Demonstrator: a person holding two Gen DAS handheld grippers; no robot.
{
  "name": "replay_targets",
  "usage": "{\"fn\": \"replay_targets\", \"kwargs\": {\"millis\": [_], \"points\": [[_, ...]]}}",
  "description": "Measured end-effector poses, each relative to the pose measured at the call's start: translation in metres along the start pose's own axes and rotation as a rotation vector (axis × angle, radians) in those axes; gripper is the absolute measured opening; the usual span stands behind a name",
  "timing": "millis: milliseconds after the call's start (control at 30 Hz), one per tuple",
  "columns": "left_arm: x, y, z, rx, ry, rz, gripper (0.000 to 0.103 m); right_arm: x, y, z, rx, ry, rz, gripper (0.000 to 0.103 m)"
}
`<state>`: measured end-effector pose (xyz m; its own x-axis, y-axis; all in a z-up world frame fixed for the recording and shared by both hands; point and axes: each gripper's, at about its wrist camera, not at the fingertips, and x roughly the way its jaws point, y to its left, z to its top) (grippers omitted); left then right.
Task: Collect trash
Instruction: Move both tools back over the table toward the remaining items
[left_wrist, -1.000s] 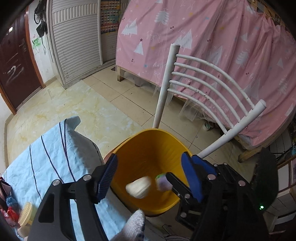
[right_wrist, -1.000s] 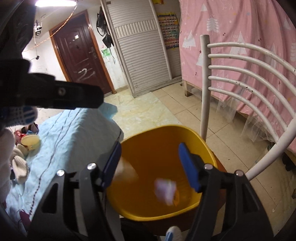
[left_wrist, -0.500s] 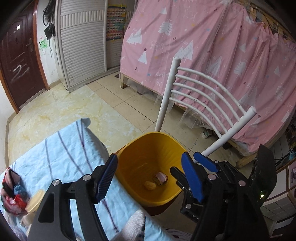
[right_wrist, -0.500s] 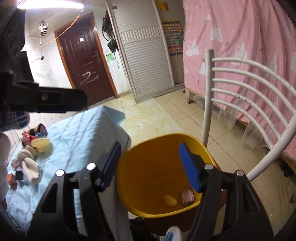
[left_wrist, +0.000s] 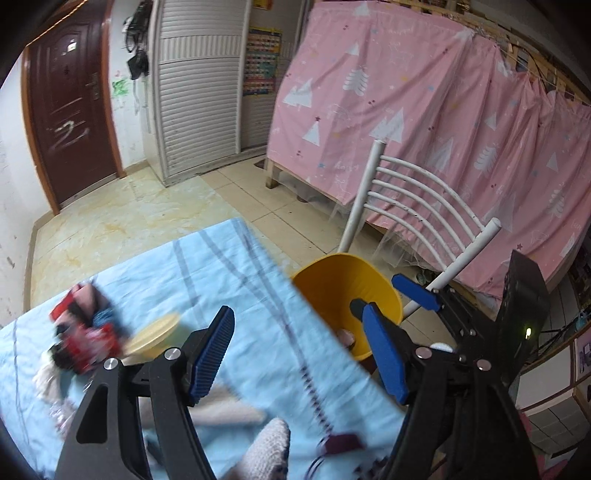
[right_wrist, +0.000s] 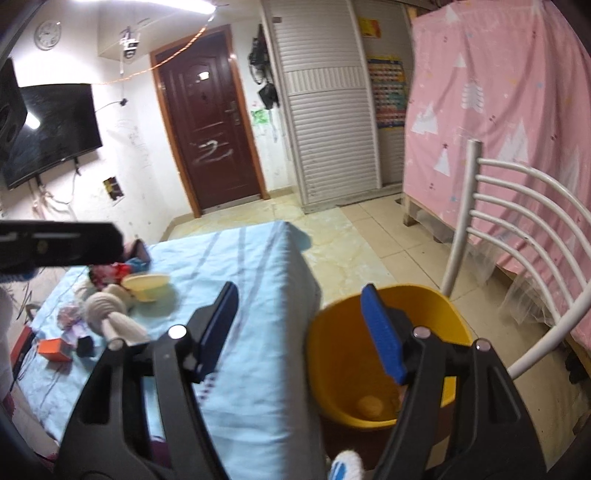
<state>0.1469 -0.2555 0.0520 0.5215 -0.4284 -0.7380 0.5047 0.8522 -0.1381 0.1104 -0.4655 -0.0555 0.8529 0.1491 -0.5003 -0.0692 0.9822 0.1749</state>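
Left gripper (left_wrist: 299, 354): jaws spread, nothing between the pads; blue cloth lies beneath them.
Right gripper (right_wrist: 299, 332): jaws spread and just widened a little, nothing between them; its right pad stands in front of the bucket's near rim.
Bucket (right_wrist: 436, 299): one, yellow, on the floor just past the table's edge, ahead and right of both grippers.
Trash in bucket: two pieces at the bottom, a yellowish lump (right_wrist: 370, 405) and a pinkish scrap (left_wrist: 346, 336), below the right gripper's right pad.
Table (right_wrist: 266, 266): one, under a light-blue striped cloth, left of the bucket.
Clutter on table: one pale dish (right_wrist: 145, 283), one red wrapper (left_wrist: 90, 341), one orange box (right_wrist: 53, 349); others blurred, uncounted.
Chair (right_wrist: 517, 206): one, white, slatted, behind the bucket.
Curtain (left_wrist: 443, 122): one, pink, farthest.
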Motion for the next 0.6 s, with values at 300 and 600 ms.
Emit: {"fn": "replay_targets", "kwargs": {"millis": [300,600], "points": [[-0.046,0.066,-0.038,-0.019,0.000,0.083,0.065,0.007,0.066,-0.002,-0.089,0.034,0.076,0.067],[-0.066,0.128,-0.084,-0.060,0.048,0.123,0.067,0.022,0.119,-0.008,-0.154,0.092,0.144,0.067]]}}
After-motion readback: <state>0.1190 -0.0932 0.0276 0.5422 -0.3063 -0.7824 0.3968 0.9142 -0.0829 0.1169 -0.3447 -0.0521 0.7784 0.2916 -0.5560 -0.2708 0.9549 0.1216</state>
